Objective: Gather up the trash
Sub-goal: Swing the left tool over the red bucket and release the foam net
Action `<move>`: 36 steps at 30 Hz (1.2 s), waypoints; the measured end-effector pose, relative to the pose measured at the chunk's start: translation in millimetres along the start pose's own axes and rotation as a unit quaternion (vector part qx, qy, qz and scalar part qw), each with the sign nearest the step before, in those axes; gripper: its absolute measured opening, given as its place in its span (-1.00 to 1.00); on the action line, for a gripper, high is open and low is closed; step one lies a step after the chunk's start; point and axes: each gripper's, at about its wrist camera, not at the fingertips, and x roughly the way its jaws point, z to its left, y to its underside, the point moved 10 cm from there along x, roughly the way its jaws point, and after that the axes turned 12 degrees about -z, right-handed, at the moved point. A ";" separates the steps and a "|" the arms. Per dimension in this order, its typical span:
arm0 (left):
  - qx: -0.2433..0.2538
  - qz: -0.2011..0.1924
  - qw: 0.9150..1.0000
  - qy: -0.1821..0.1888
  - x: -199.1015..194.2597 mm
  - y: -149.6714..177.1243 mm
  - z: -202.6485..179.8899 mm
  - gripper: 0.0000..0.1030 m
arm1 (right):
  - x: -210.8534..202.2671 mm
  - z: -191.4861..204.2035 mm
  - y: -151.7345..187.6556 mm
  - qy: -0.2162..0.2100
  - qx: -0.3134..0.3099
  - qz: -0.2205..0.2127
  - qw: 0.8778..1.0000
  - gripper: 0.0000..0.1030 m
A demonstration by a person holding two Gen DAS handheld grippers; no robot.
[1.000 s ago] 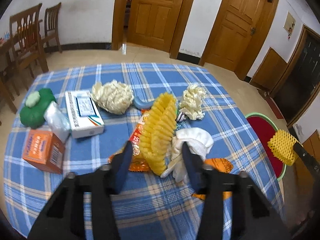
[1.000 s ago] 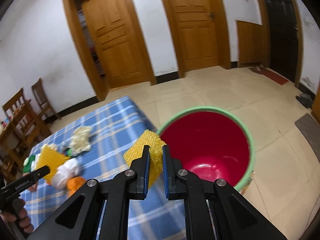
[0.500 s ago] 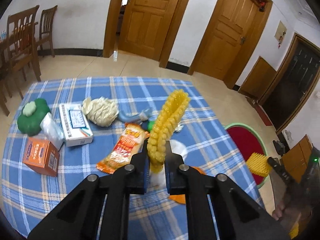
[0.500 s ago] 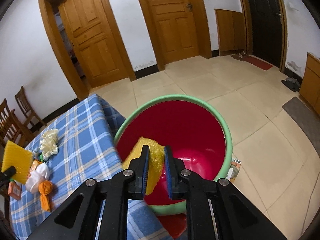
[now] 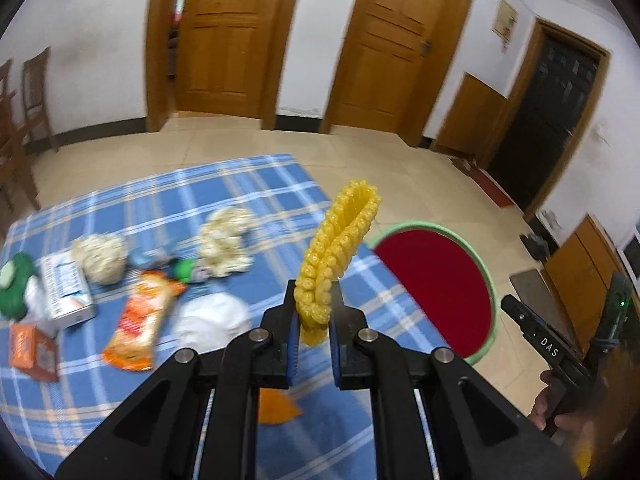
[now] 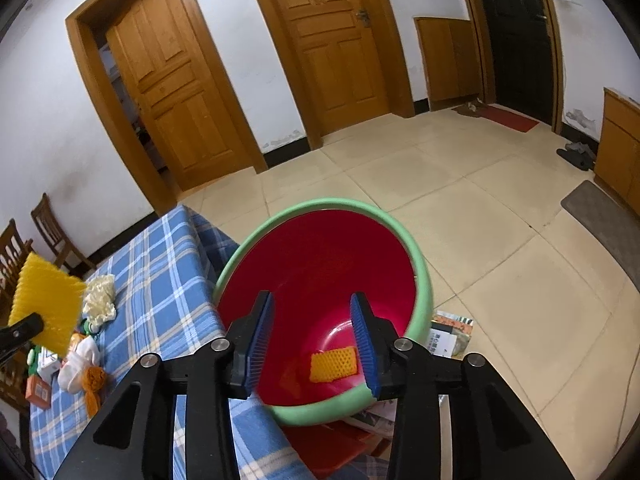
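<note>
— What do we have in our left gripper?

— Its jaws are clamped on the lower end of a yellow foam net, which stands up and leans toward the bin. We hold it above the blue checked tablecloth, near the table's edge.

— And our right gripper?

— Its jaws have just been opening and stand apart with nothing between them, right over the red bin with the green rim. An orange-yellow piece of foam net lies at the bottom of the bin, seen between the two blue pads.

— What trash do we see on the table?

— Two pale crumpled foam nets, an orange snack wrapper, a white wad, a white box, an orange box, a green lump at the left edge, and an orange scrap partly hidden behind our left gripper.

— Where does the bin stand?

— On the tiled floor, just beside the table, with some papers lying by its base.
</note>
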 end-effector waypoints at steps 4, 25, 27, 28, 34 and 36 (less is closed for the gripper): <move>0.025 0.018 0.999 0.027 22.4 5.4 -35.0 -0.78 | -6.9 -8.6 -2.1 0.004 0.007 -0.003 1.000 -0.07; 0.089 0.069 0.992 0.054 80.4 30.2 -117.9 0.00 | -21.8 -36.5 -8.0 0.018 0.031 -0.015 0.999 0.03; 0.084 0.067 0.993 0.050 77.1 28.9 -113.9 0.05 | -21.9 -35.1 -7.6 0.017 0.034 -0.015 0.999 0.09; 0.081 0.065 0.993 0.047 75.0 28.2 -111.0 0.08 | -22.0 -34.2 -7.5 0.016 0.034 -0.014 0.999 0.09; 0.067 0.064 0.995 0.025 64.3 27.1 -86.3 0.09 | -23.0 -28.4 -6.0 0.008 0.033 -0.010 0.999 0.12; 0.062 0.060 0.996 0.015 59.5 24.7 -73.9 0.09 | -23.0 -26.5 -3.6 0.004 0.033 -0.007 0.999 0.15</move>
